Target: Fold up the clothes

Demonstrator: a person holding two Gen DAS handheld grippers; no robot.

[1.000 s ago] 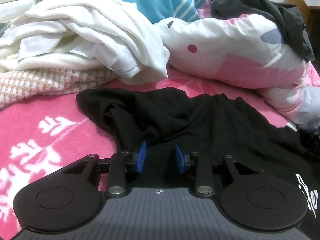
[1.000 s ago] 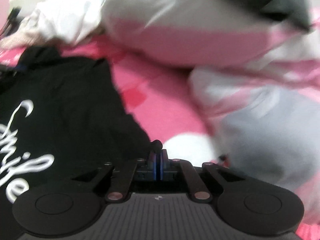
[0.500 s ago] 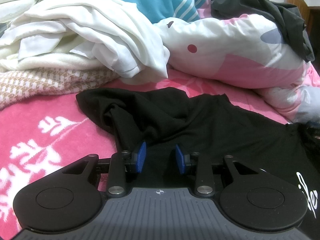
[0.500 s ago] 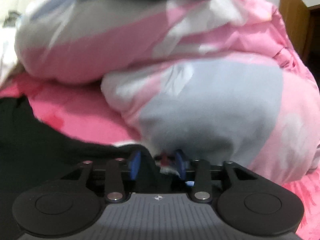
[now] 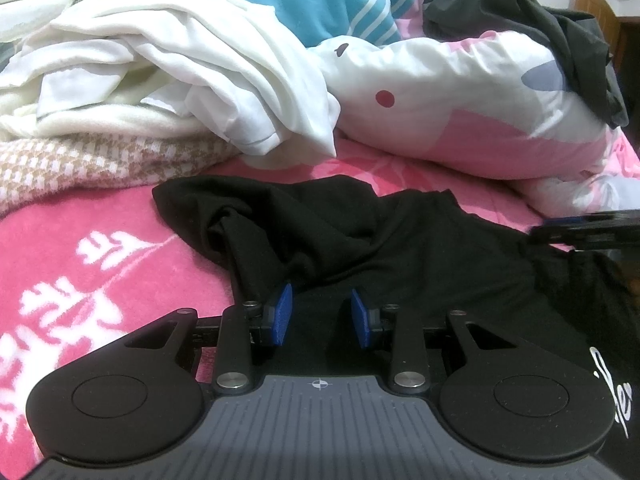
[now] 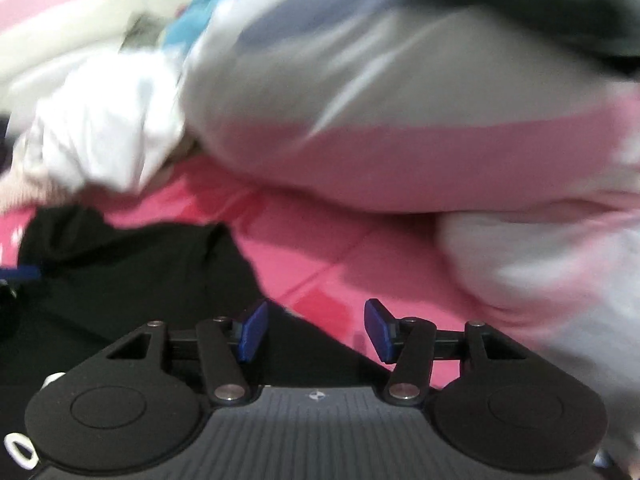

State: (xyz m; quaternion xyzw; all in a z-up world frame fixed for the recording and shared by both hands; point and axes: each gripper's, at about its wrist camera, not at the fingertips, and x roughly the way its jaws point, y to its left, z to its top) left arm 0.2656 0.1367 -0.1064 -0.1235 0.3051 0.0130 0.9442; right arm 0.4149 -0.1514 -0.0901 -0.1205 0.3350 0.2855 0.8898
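A black T-shirt [image 5: 400,248] with white lettering lies crumpled on the pink blanket [image 5: 100,240]. My left gripper [image 5: 320,314] hovers low over its near part, blue pads apart, with only loose cloth showing beneath the gap. My right gripper [image 6: 316,330] is over the shirt's right edge [image 6: 140,280], where black cloth meets the blanket [image 6: 320,248]. Its jaws are opening and nothing is between them. In the left wrist view the right gripper [image 5: 588,228] shows at the far right edge. The right wrist view is blurred.
A white and pink duvet [image 5: 460,120] is bunched behind the shirt, with a dark grey garment [image 5: 560,40] on top. A pile of white clothes [image 5: 180,60] rests on a checked cloth [image 5: 80,168] at the back left. Wooden furniture [image 5: 600,12] stands at the far right.
My right gripper went from shut on the shirt's edge to open and let it go, swinging right and then back left. It now shows in the left wrist view. The left gripper is unchanged.
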